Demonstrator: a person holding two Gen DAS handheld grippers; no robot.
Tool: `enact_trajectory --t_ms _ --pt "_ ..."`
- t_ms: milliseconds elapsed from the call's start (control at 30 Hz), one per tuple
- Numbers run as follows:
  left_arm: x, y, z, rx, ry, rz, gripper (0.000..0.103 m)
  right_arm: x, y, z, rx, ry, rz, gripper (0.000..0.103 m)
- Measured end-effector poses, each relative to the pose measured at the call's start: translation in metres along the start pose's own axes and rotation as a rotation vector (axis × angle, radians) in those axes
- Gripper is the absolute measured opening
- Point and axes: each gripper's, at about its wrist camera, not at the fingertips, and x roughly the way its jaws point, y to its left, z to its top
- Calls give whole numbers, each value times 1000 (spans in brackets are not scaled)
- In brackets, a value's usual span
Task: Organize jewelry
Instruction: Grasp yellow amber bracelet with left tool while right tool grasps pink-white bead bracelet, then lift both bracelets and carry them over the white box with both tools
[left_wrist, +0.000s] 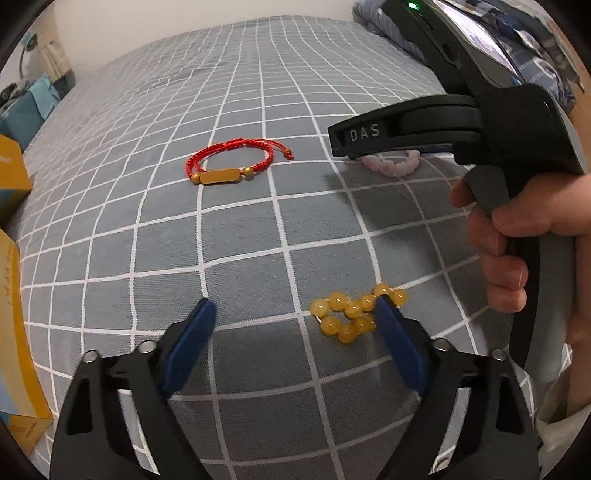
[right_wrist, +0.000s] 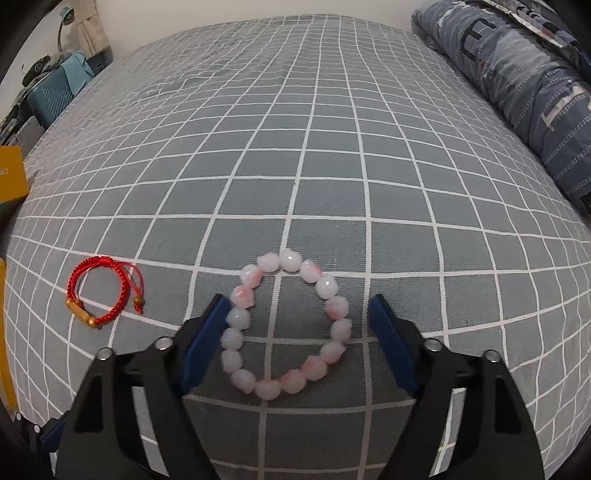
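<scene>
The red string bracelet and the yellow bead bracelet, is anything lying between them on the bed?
No. In the left wrist view only bare checked bedsheet lies between the red string bracelet and the yellow bead bracelet.

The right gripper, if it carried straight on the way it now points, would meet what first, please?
Most likely the pink bead bracelet, which lies between the open right gripper fingers, with the checked bedsheet beneath it; depth is hard to judge.

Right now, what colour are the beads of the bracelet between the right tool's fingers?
Pale white with pink patches: the bead bracelet, seen best in the right wrist view.
</scene>
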Motion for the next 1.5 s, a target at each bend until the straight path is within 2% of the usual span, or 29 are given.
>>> enact_trajectory --t_ms 33,67,167,200,233,267,300,700,833,1133,1500 --pt "-2 0 0 7 -1 12 70 0 1 0 -7 0 3 62" --pt "-2 0 -1 12 4 26 60 0 2 -1 -16 -1 2 58" --pt "-3 2 -1 16 7 36 49 -1 3 -1 -20 -1 2 47" --pt "-3 2 -1 17 8 26 35 -1 3 0 -18 -2 1 44" --pt "-3 3 1 17 9 14 29 -1 3 0 -18 -2 -2 34" --pt "-4 3 1 16 10 1 15 -1 3 0 -18 -3 -6 24" --pt "-4 3 -1 15 12 -5 10 -2 3 -1 -18 -5 -8 21" --pt "-6 9 7 -10 -18 -47 10 -14 4 -4 -7 -43 -17 17" --pt "-9 10 6 -18 -20 -60 10 -19 6 -6 -4 -56 -20 10" --pt "-17 13 5 -32 -36 -86 10 -25 7 -9 -1 -74 -15 10" --pt "-26 21 12 -48 -80 -65 9 -47 13 -12 3 -138 -2 10"
